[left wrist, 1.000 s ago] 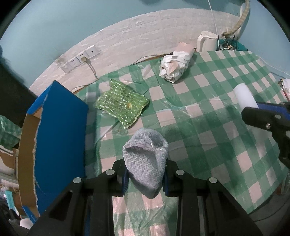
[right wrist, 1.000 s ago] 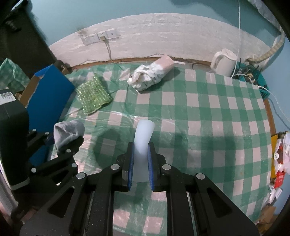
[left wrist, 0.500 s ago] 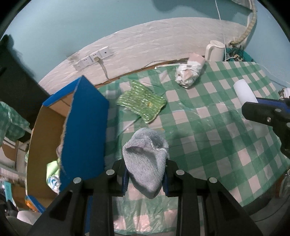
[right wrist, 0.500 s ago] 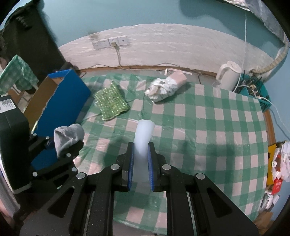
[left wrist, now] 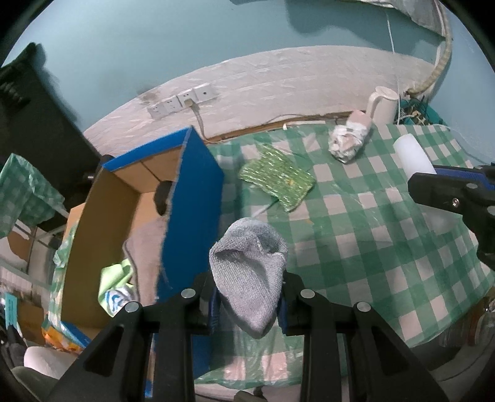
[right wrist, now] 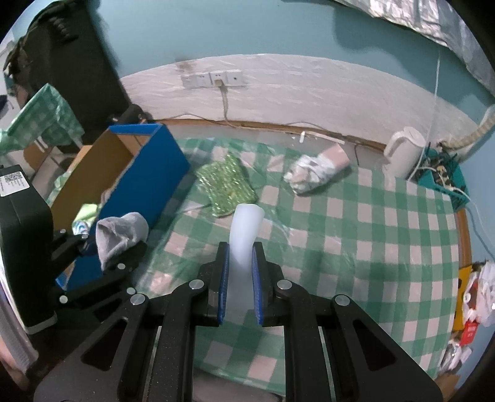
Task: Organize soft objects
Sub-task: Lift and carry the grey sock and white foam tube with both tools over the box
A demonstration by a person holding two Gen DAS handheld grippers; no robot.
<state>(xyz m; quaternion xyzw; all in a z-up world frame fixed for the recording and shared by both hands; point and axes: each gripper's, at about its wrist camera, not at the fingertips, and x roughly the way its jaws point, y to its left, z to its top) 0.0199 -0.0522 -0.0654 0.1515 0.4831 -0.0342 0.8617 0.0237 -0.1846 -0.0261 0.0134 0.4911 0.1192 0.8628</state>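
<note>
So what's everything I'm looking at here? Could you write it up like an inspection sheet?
Surface: green-and-white checked tablecloth under clear plastic.
Job's things: grey sock; white foam piece; green sequinned cloth and wrapped bundle lying on the cloth; blue cardboard box at the table's left, already holding soft items.
Clutter: white kettle.
Grippers: left gripper grips the sock; right gripper grips the foam.
Cables: cord hanging from wall sockets.
Surroundings: teal wall.

Dim, soft-shadowed fisheye views (edges bowed, left side motion-blurred)
</note>
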